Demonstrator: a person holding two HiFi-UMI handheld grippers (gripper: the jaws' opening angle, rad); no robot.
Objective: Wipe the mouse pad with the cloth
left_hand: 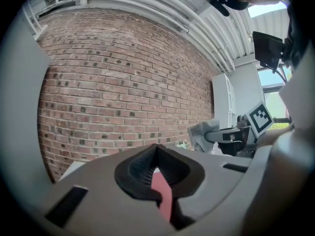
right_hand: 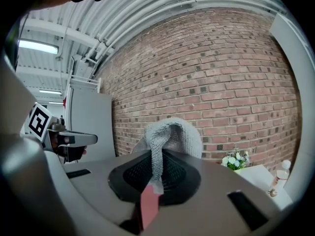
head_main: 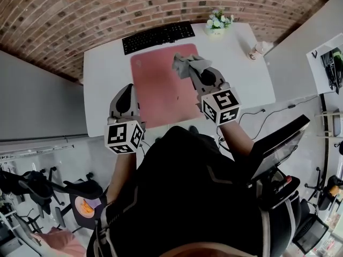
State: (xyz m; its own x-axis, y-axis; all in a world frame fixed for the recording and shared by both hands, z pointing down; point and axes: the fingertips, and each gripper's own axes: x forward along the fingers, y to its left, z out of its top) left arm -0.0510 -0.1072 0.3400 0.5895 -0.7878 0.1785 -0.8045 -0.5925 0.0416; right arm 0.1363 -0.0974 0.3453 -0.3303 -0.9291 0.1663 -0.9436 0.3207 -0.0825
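1. The fingers (right_hand: 179,173) of the right gripper (head_main: 195,70) are pressed together on a narrow fold of the grey cloth (right_hand: 170,132). The rest of the cloth bunches loosely beyond the tips.
2. The left gripper (left_hand: 156,154) has its jaws together with nothing between them. In the head view it sits at about 7 o'clock of the pink mouse pad (head_main: 161,95). I cannot tell whether it touches the pad.
3. The mouse pad lies flat on the white desk (head_main: 102,90), and the cloth hangs over its 1 o'clock corner. Wiping looks not yet begun.
4. Risk: only a thin pinch holds the cloth, so dragging it hard could pull it free.
5. Risk: nothing clearly pins the pad, so a stroke could slide it toward the keyboard (head_main: 158,36) at 12 o'clock.
6. Risk: a wide sweep toward 2 o'clock could knock the flowers (head_main: 217,21) or the small bottle (head_main: 257,50).
7. No brand or writing is legible. The marker cubes carry only black-and-white square patterns.
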